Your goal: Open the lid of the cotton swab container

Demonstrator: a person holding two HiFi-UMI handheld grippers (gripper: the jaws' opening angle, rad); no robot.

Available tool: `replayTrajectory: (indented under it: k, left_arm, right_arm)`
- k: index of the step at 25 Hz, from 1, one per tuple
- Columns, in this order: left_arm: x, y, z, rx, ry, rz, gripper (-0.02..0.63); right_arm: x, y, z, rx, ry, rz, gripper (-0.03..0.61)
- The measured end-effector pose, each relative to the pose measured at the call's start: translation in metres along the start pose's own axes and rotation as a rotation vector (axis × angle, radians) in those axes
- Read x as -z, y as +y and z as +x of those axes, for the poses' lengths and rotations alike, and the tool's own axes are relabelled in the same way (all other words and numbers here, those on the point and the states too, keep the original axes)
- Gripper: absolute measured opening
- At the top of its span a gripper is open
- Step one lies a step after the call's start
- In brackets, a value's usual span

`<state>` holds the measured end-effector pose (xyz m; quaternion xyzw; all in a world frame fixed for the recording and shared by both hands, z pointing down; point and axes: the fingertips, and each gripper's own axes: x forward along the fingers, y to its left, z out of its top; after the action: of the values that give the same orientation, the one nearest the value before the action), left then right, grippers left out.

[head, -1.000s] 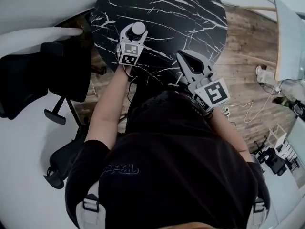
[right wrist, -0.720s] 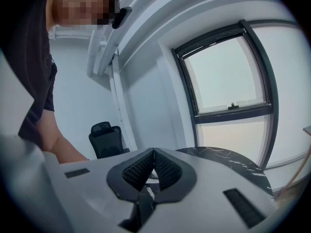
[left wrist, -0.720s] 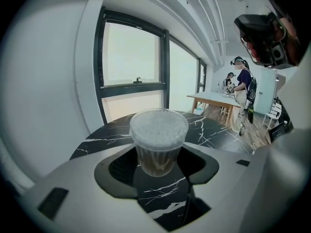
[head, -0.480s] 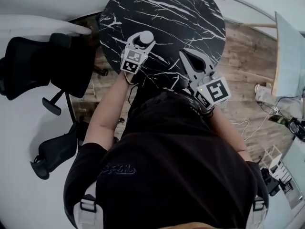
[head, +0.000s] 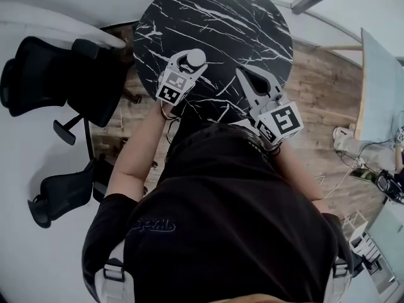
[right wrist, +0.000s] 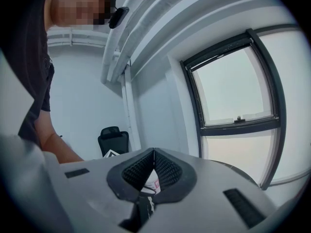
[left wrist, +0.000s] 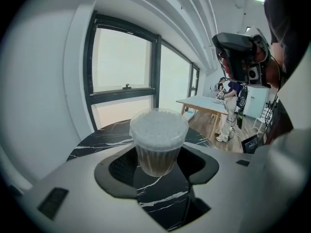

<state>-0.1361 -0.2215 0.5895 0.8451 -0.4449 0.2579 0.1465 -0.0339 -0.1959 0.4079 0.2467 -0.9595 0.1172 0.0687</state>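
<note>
The cotton swab container (left wrist: 158, 135) is a clear cup packed with swabs under a clear lid. It sits upright between the jaws of my left gripper (left wrist: 158, 160), whose pads press on its sides. From the head view its white top (head: 196, 58) shows at the tip of the left gripper (head: 193, 62), over the near left part of the black marble table (head: 221, 17). My right gripper (head: 242, 73) hovers to the right of it, apart from the container, shut with nothing held. In the right gripper view the right gripper (right wrist: 153, 166) has its pads closed together.
Two black office chairs (head: 38, 74) (head: 63, 194) stand left of the round table. A wooden floor lies to the right. A light table (left wrist: 209, 103) with a person (left wrist: 228, 118) beside it stands further back. Large windows (right wrist: 238, 96) line the wall.
The head view has drifted, so the table and both grippers sit lower in the picture. Both grippers keep their places over the table, and their jaws have not moved.
</note>
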Motion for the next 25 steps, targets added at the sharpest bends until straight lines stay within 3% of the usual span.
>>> replayTrajectory:
  k: [19,25]
  left_arm:
    - [-0.038,-0.077,-0.041,0.046,0.04,0.065,0.262]
    - [-0.049,-0.086,-0.055,0.062,0.06,0.094,0.262]
  right_arm:
    - [-0.034,0.002,-0.053,-0.063,-0.08,-0.085,0.023]
    - [-0.035,0.002,-0.054,-0.161,-0.045,-0.123,0.023]
